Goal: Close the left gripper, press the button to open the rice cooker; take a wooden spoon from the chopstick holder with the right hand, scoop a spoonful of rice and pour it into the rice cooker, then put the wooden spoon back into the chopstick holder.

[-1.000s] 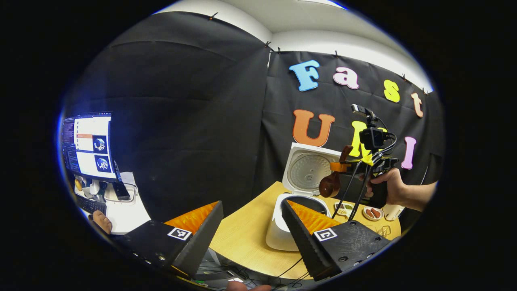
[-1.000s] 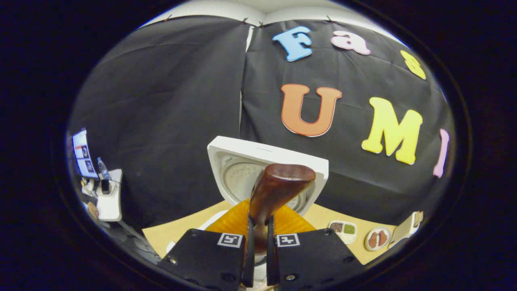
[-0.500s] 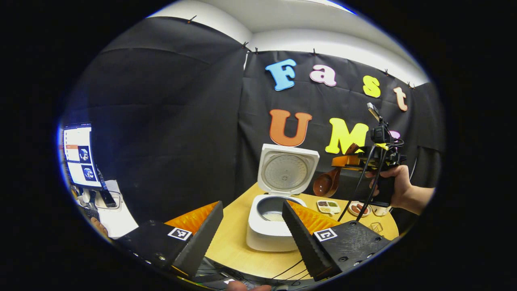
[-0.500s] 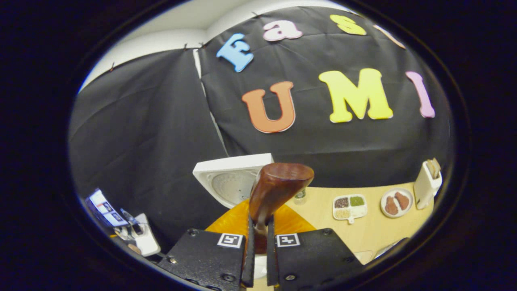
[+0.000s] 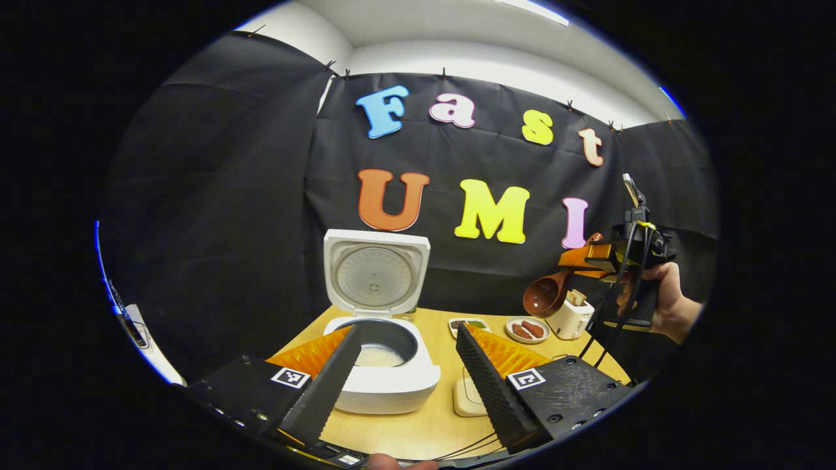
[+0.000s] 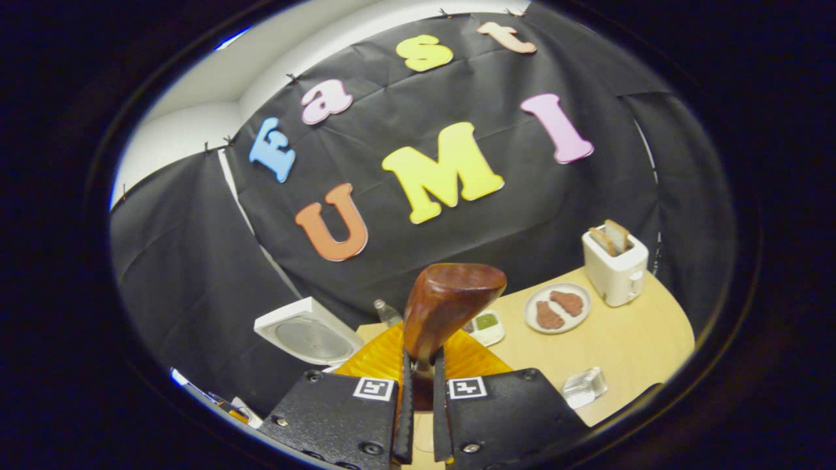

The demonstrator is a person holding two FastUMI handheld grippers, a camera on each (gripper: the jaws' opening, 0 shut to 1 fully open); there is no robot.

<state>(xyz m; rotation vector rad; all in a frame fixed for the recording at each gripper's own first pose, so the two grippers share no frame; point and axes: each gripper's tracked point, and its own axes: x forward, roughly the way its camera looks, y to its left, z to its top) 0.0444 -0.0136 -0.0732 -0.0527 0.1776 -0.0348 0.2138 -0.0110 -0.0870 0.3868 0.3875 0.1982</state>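
LEFT GRIPPER VIEW
Left gripper (image 5: 405,372): fingers wide apart, holding nothing; ribbed inner faces, wedge-shaped, each with a small square marker on its base.
Cooker (image 5: 385,375): white, rounded body on the table; lid (image 5: 377,274) stands upright behind it, ridged metal disc on its inner face. The near left of the body is cut off by the left finger.
Pot (image 5: 384,344): dark round bowl inside the cooker, a pale layer of rice (image 5: 379,356) at the bottom.
Table (image 5: 431,424): light wood grain, rounded edge.
Pad (image 5: 467,398): small pale rounded square lying on the table beside the cooker, partly behind the right finger; what it is I cannot tell.
Right gripper (image 5: 591,254): held up at the far right by a hand (image 5: 666,300), cables hanging from it, clamped on the spoon's handle.
Spoon (image 5: 545,294): dark glossy wood, round bowl hanging low, in the air just beside the toaster, well apart from the cooker.
Toaster (image 5: 569,316): white, boxy, bread slices poking out of the top.
Plate (image 5: 528,328): round, with reddish-brown pieces.
Dish (image 5: 469,323): small, divided, green and dark fillings; too small to tell more.

RIGHT GRIPPER VIEW
Right gripper (image 6: 419,398): fingers nearly together, both pressing on the spoon (image 6: 450,300) handle; the bowl's smooth brown back rises in front of the camera and hides part of the dish (image 6: 486,325).
Lid (image 6: 310,336): white, seen tilted at lower left; the cooker body is hidden by the gripper.
Toaster (image 6: 615,267): two slices upright in the slots.
Plate (image 6: 557,307): two reddish-brown pieces.
Clear block (image 6: 583,386): small, glassy, near the table (image 6: 627,346) edge; hard to identify.
Bottle (image 6: 386,312): small, clear, behind the spoon.
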